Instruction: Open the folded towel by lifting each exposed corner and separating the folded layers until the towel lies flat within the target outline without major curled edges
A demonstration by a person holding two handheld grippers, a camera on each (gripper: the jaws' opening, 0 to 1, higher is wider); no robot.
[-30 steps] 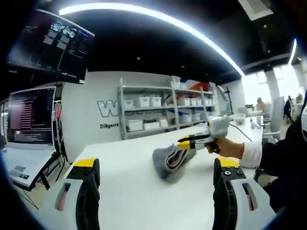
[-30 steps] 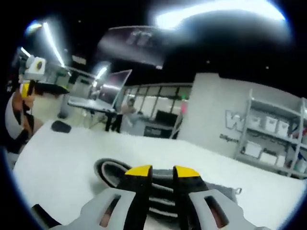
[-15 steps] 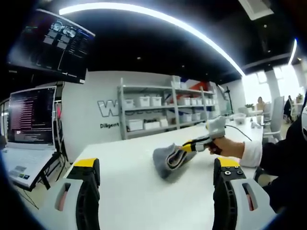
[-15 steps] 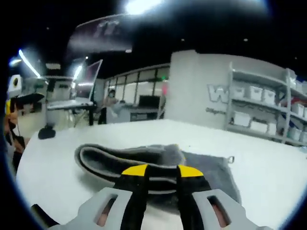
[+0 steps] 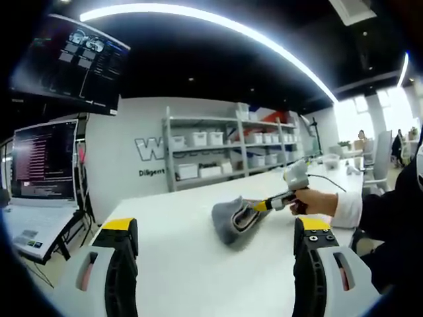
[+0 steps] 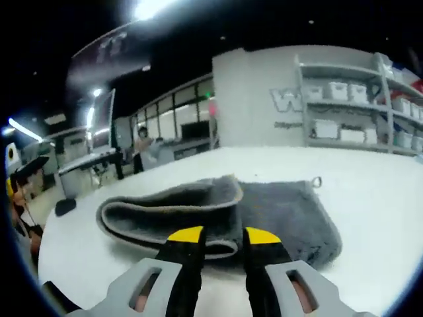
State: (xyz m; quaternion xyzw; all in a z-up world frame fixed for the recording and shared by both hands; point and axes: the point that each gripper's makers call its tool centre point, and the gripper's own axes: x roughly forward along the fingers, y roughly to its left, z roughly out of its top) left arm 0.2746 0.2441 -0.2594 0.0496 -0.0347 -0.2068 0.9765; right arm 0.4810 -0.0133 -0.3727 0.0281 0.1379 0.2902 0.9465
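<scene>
since a second ago the right gripper (image 6: 221,232) is easing back and levelling out: the towel (image 6: 264,211) now is showing whole ahead of its yellow tips, where earlier the tips were lying over the folded layers. in the left gripper view the right gripper (image 5: 263,205) is sliding toward three o'clock, away from the towel's (image 5: 231,220) raised fold, with the person's hand (image 5: 316,201) behind it.

the grey towel is lying folded on the white table (image 6: 370,198), an upper layer rolled into a thick lip (image 6: 165,211) running from nine o'clock toward the middle, the flatter lower layer spreading out to three o'clock with a small hanging loop (image 6: 317,182) at its far corner. the long axis is lying crosswise to the right gripper's jaws, and the lip's near edge is sitting just beyond the tips at twelve o'clock.

the right jaws are standing a narrow gap apart, pinching nothing that i can see. the left gripper (image 5: 215,231) is hovering well back with its jaws spread wide and empty, the towel at about one o'clock from it.

the right gripper is much the nearer, so the next lift of the rolled lip is looking like its job; the towel is far from flat.
</scene>
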